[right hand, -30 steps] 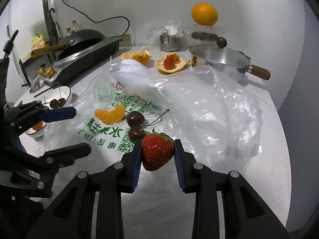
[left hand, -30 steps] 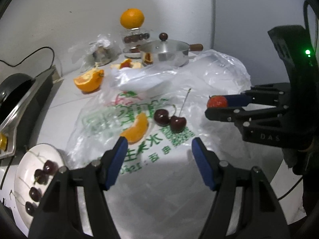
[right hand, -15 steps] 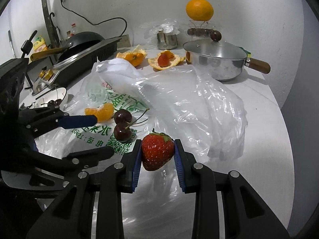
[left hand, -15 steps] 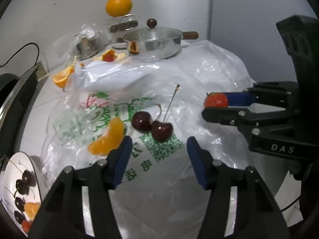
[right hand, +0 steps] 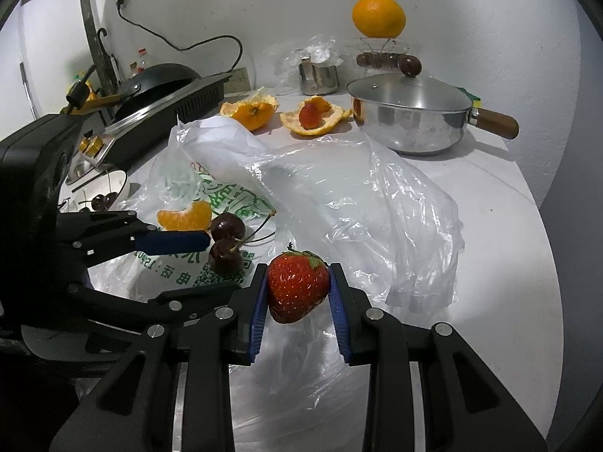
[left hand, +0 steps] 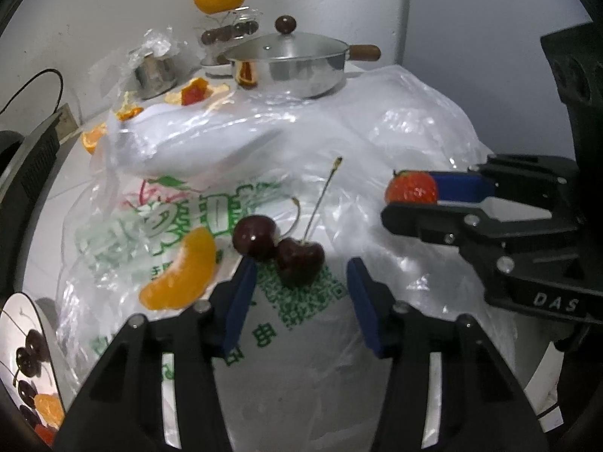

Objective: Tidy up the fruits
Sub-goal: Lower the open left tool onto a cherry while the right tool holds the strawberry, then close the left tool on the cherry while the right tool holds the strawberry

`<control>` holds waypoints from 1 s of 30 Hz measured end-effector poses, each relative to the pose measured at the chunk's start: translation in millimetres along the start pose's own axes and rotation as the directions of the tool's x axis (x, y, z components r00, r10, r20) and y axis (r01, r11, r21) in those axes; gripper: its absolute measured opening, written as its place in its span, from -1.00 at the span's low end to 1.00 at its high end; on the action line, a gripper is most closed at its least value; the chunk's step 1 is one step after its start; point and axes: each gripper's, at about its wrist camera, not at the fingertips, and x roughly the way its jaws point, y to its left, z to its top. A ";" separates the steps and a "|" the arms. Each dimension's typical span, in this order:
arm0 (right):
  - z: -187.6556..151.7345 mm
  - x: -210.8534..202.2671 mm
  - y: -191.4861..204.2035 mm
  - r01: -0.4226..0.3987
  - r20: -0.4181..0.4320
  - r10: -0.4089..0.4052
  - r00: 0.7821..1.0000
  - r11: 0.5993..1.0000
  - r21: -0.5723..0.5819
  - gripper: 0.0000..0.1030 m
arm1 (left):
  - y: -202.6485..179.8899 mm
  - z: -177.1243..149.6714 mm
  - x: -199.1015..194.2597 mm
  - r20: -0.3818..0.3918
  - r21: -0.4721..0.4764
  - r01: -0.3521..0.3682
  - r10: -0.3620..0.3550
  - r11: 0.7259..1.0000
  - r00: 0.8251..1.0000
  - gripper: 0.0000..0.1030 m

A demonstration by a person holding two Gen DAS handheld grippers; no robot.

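White counter [right hand: 501,226] filled my frames, a crumpled plastic bag [right hand: 339,196] across its middle. At lower left of the left view sat a plate [left hand: 15,324] of cherries. On the bag lay an orange slice [left hand: 181,275], then two cherries [left hand: 279,248]; my left gripper [left hand: 301,297] stood spread around the nearer one, not touching. At right, my right gripper [right hand: 299,293] pinched a strawberry [right hand: 297,286] above the bag.

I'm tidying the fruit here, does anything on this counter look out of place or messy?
Yes. A crumpled plastic bag sprawls over the counter with two cherries and an orange segment loose on it. Behind, a strawberry sits in torn orange peel.
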 end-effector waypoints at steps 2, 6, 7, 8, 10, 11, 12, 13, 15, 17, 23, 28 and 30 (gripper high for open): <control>-0.1 -0.8 -0.3 -0.002 0.002 0.002 1.000 1.000 -0.001 -0.37 | -0.3 1.2 2.3 -0.003 -0.001 0.005 -0.005 1.000 1.000 -0.02; 0.1 -1.0 0.2 0.002 0.001 -0.002 1.000 1.000 -0.006 -0.37 | -0.6 3.4 6.1 -0.013 0.002 0.013 -0.013 1.000 1.000 -0.18; 0.2 -0.8 0.4 0.002 0.001 -0.002 1.000 1.000 -0.008 -0.37 | -0.7 3.8 7.2 -0.016 0.002 0.017 -0.017 1.000 1.000 -0.20; 0.1 -0.5 0.4 0.001 0.001 -0.001 1.000 1.000 -0.008 -0.37 | -0.6 4.0 7.6 -0.017 0.002 0.020 -0.020 1.000 1.000 -0.21; 0.3 -0.1 1.2 -0.001 0.001 0.001 1.000 1.000 -0.010 -0.37 | 0.4 5.3 7.7 -0.017 -0.002 0.027 -0.027 1.000 0.999 -0.23; 0.3 -0.1 1.1 -0.002 0.001 0.003 1.000 1.000 -0.010 -0.37 | 1.1 5.5 7.8 -0.017 -0.005 0.030 -0.030 1.000 0.999 -0.24; 0.4 0.2 1.0 -0.004 0.000 0.004 1.000 1.000 -0.010 -0.37 | 2.0 6.1 8.3 -0.018 -0.008 0.033 -0.033 0.999 0.999 -0.25; 0.4 0.4 1.0 -0.004 0.000 0.004 1.000 1.000 -0.011 -0.37 | 2.1 6.6 8.7 -0.018 -0.009 0.035 -0.035 0.999 0.999 -0.26; 0.5 0.6 1.1 -0.005 -0.001 0.005 1.000 1.000 -0.010 -0.37 | 3.1 7.4 9.8 -0.019 -0.013 0.039 -0.039 0.999 0.999 -0.26; 0.6 0.9 1.4 -0.005 -0.001 0.005 1.000 1.000 -0.010 -0.37 | 3.2 8.6 10.9 -0.018 -0.015 0.039 -0.039 0.999 0.999 -0.26; 0.5 2.5 0.5 -0.004 -0.008 0.003 1.000 1.000 -0.007 -0.37 | 5.3 9.9 12.9 -0.015 -0.017 0.040 -0.041 0.999 0.999 -0.26; 0.6 3.4 0.8 0.001 -0.012 -0.001 1.000 1.000 -0.006 -0.37 | 5.3 8.2 11.4 -0.010 -0.007 0.043 -0.043 0.999 0.999 -0.42; 0.7 3.7 1.0 0.003 -0.013 -0.003 1.000 1.000 -0.007 -0.37 | 5.1 7.9 11.0 -0.009 -0.003 0.043 -0.043 0.999 0.999 -0.42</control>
